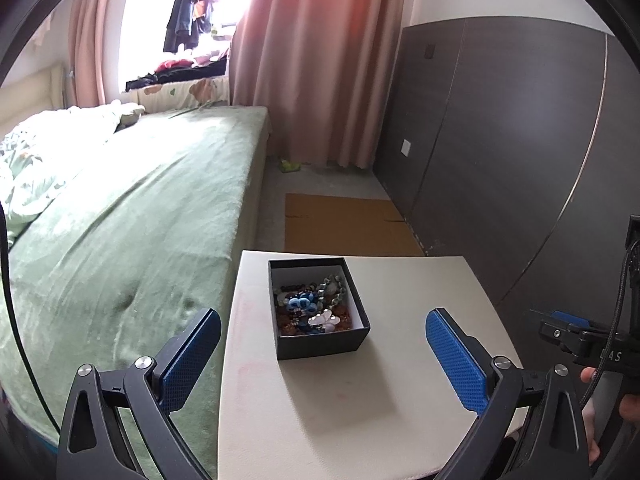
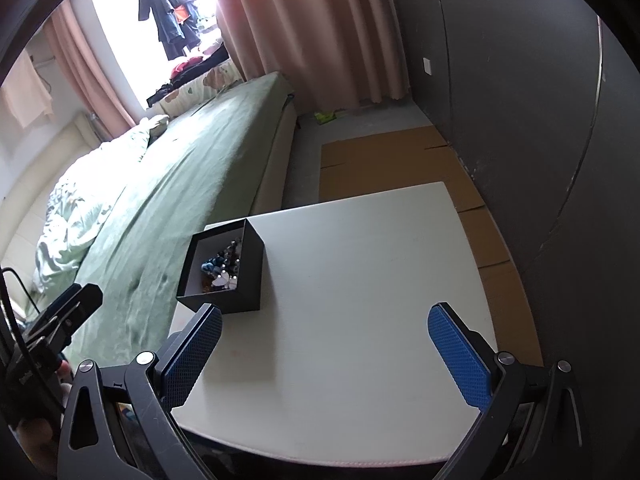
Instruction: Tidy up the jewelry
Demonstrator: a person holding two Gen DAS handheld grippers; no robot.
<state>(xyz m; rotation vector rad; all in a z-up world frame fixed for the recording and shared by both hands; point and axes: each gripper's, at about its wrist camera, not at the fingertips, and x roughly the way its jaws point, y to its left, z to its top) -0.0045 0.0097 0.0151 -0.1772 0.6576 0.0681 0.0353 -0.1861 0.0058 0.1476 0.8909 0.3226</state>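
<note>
Both grippers share one build: black angular frames with triangular cut-outs and silver round-head screws at the joints. The left gripper [image 1: 323, 360] carries fingers [image 1: 191, 360] faced with blue cross-hatched pads, as does the right gripper [image 2: 325, 354]. At the right edge of the left wrist view, a braided black cable [image 1: 612, 344] runs past white lettering.
</note>
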